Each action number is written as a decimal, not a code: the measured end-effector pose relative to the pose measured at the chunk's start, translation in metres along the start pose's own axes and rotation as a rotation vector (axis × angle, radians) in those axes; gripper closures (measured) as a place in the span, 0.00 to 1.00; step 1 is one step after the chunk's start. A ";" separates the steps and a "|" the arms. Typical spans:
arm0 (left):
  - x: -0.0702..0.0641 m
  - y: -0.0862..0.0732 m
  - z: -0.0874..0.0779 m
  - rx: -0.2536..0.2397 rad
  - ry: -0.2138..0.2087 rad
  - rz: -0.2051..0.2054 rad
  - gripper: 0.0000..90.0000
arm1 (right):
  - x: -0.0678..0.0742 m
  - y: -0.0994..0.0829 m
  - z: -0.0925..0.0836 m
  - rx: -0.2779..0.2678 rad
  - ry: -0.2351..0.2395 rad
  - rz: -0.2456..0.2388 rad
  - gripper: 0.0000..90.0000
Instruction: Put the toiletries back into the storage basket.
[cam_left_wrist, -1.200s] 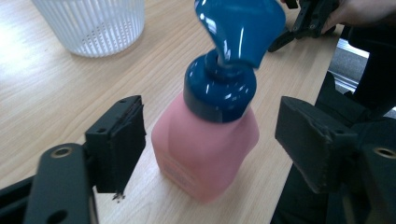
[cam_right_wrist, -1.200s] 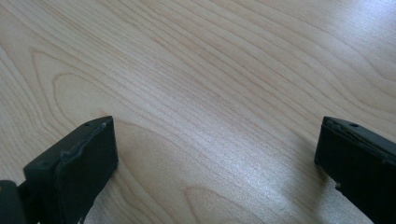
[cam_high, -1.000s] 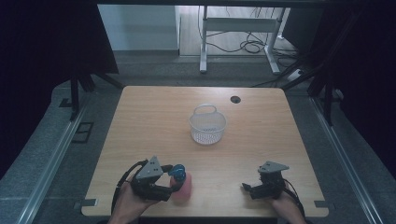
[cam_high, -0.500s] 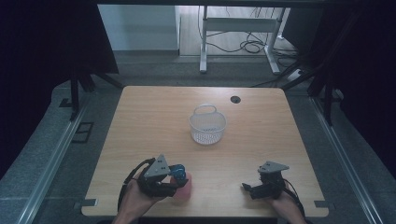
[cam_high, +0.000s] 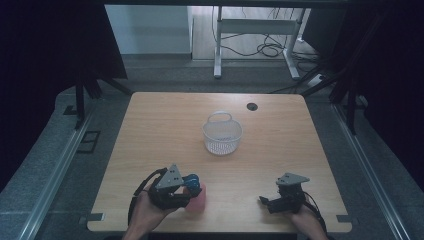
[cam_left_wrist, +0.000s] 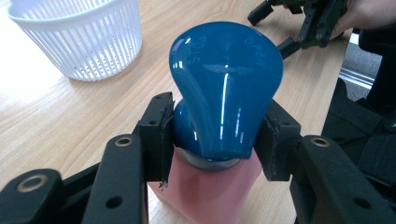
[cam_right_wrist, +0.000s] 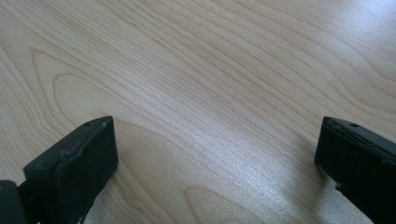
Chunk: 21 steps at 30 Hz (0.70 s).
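A pink bottle (cam_high: 196, 201) with a glossy blue cap (cam_left_wrist: 226, 84) stands near the table's front edge, left of centre. My left gripper (cam_left_wrist: 215, 135) has just been closing, and its pads now press on the neck of the blue cap from both sides. The bottle's pink body (cam_left_wrist: 210, 191) shows below the jaws. In the high view the left gripper (cam_high: 191, 184) comes at the bottle from the left. My right gripper (cam_high: 264, 201) rests low at the front right with its jaws wide apart; in its own view the right gripper (cam_right_wrist: 217, 158) has bare wood between the fingers.
A white slotted basket (cam_high: 222, 135) with a handle stands at the table's middle, beyond the bottle, and the basket (cam_left_wrist: 79, 37) looks empty. A dark cable hole (cam_high: 252, 106) lies at the back. The wooden table (cam_high: 150, 130) ends close behind both hands.
My left gripper has shifted a little to the right onto the bottle and its jaws have closed on the blue cap. The right gripper has not moved.
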<state>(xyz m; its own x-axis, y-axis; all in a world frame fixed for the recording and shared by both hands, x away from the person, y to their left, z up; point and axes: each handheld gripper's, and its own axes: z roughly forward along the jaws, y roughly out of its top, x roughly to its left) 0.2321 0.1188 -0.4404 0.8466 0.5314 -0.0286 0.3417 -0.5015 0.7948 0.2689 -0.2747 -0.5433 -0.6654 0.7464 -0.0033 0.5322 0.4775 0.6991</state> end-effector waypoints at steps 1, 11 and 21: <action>0.000 0.001 0.000 -0.003 0.000 -0.002 0.59 | 0.000 0.000 0.000 -0.001 0.000 -0.002 0.00; 0.001 0.014 -0.002 0.010 0.011 0.012 0.59 | 0.000 0.000 0.000 0.000 0.000 0.000 0.00; 0.006 0.031 -0.003 0.004 0.025 0.010 0.59 | 0.000 0.000 0.000 -0.001 0.000 0.000 0.00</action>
<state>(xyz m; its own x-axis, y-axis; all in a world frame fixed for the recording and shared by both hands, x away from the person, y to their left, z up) 0.2471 0.1085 -0.4146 0.8398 0.5429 -0.0054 0.3345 -0.5097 0.7926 0.2690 -0.2747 -0.5433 -0.6658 0.7461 -0.0032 0.5316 0.4775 0.6996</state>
